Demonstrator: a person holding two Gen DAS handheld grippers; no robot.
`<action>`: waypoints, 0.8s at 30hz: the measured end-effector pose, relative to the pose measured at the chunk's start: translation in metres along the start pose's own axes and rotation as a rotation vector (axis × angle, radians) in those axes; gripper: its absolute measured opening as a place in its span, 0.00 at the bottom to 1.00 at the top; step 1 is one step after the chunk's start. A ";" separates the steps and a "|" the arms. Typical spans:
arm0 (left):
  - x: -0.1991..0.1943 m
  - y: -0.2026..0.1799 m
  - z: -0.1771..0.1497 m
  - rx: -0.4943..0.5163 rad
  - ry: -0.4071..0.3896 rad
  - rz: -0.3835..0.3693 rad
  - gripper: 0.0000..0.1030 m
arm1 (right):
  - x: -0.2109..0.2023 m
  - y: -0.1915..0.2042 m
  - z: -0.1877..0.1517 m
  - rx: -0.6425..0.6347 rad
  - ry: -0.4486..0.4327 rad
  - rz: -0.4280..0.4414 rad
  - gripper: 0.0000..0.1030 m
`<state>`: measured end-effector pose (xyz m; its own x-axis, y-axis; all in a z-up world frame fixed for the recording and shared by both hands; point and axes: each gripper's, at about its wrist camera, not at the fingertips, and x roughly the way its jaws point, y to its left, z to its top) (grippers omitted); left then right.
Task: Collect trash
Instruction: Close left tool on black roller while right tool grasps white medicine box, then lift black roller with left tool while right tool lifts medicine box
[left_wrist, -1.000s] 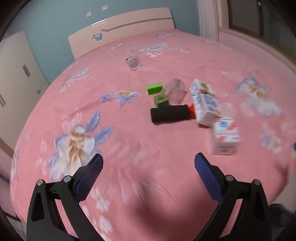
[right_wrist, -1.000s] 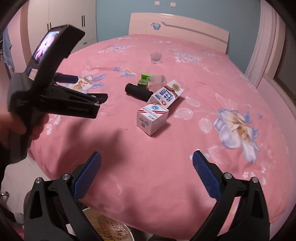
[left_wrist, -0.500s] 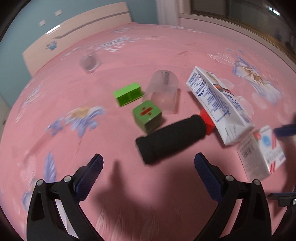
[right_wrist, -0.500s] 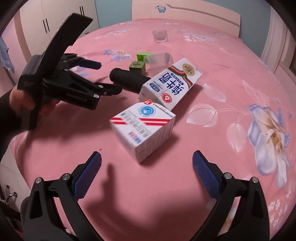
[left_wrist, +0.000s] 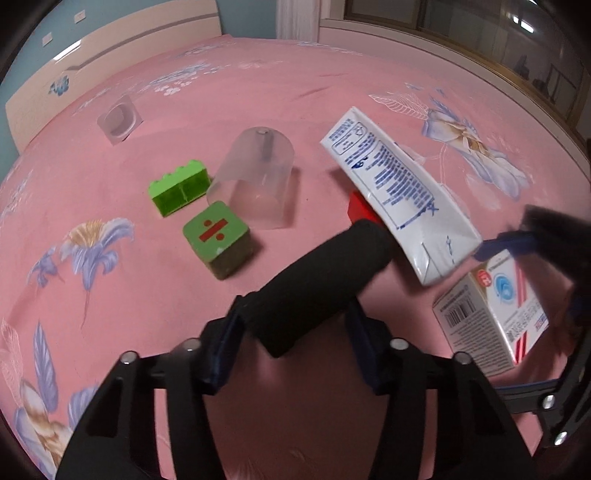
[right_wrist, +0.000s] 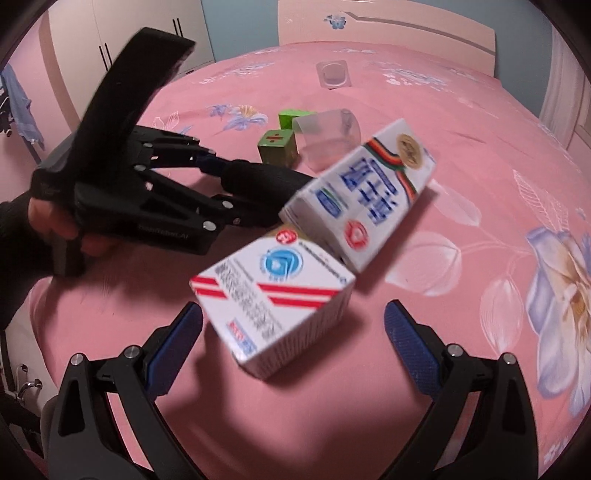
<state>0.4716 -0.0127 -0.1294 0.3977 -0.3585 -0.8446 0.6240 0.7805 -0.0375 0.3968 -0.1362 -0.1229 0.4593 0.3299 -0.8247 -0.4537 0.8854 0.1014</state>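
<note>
My left gripper is shut on the near end of a black foam-handled tool with a red tip, lying on the pink bed. The tool's far end goes under a tall white milk carton. My right gripper is open, its jaws on either side of a small white box with red stripes, not touching it. The milk carton lies just beyond the box. The left gripper also shows in the right wrist view, holding the black tool.
A green cube with a red sign, a green building block and a clear plastic cup on its side lie on the bedspread. A small clear container sits further back. The headboard is behind.
My left gripper moved forward and closed on the black tool's handle. My right gripper moved in until its open jaws flank the small striped box.
</note>
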 end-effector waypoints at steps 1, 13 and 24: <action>-0.002 0.000 -0.001 -0.013 0.005 0.001 0.49 | 0.001 0.000 0.001 0.003 -0.001 0.007 0.93; -0.009 -0.011 0.002 -0.079 0.006 -0.016 0.37 | 0.005 -0.003 0.007 0.077 -0.017 0.055 0.68; 0.002 -0.003 0.019 -0.121 -0.014 -0.016 0.39 | 0.003 -0.009 0.002 0.066 -0.021 0.054 0.67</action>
<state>0.4833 -0.0256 -0.1210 0.3985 -0.3779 -0.8357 0.5451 0.8304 -0.1156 0.4039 -0.1422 -0.1256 0.4516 0.3834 -0.8056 -0.4272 0.8856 0.1821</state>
